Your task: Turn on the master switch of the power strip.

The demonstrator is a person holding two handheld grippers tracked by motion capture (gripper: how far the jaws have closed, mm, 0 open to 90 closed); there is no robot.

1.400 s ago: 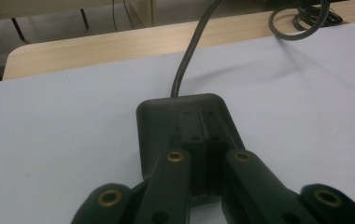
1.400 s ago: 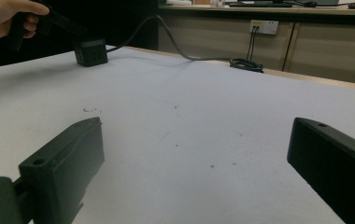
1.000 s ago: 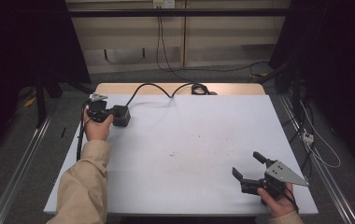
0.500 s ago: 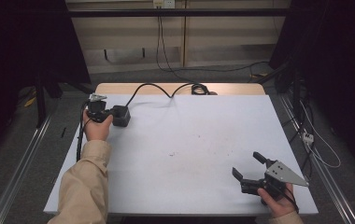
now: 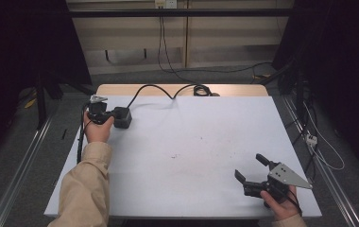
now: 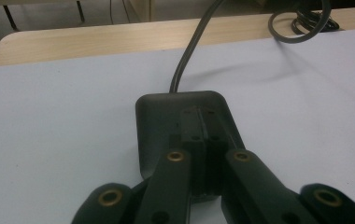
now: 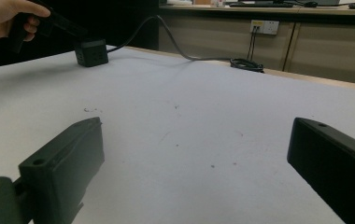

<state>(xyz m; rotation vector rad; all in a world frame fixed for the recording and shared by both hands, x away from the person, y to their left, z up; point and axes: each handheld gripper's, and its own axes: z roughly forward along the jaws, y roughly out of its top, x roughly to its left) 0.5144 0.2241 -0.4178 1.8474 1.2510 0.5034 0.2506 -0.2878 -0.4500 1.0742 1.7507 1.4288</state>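
Note:
A black power brick (image 5: 123,118) lies at the table's far left, and its thick cable (image 5: 154,89) runs back to a coil (image 5: 200,90). My left gripper (image 5: 113,116) is held beside it, jaws pressed together with nothing between them. In the left gripper view the shut gripper (image 6: 202,119) has its tips over the top of the brick (image 6: 161,112). My right gripper (image 5: 248,165) rests near the front right corner, jaws spread wide over bare table. The right gripper view shows the open gripper (image 7: 196,128), and far off the brick (image 7: 91,52).
The white table top (image 5: 192,137) has a few small specks near its middle. A wooden strip (image 5: 243,90) runs along the back edge. Loose cables (image 5: 319,146) lie on the floor to the right, and metal rails flank the table.

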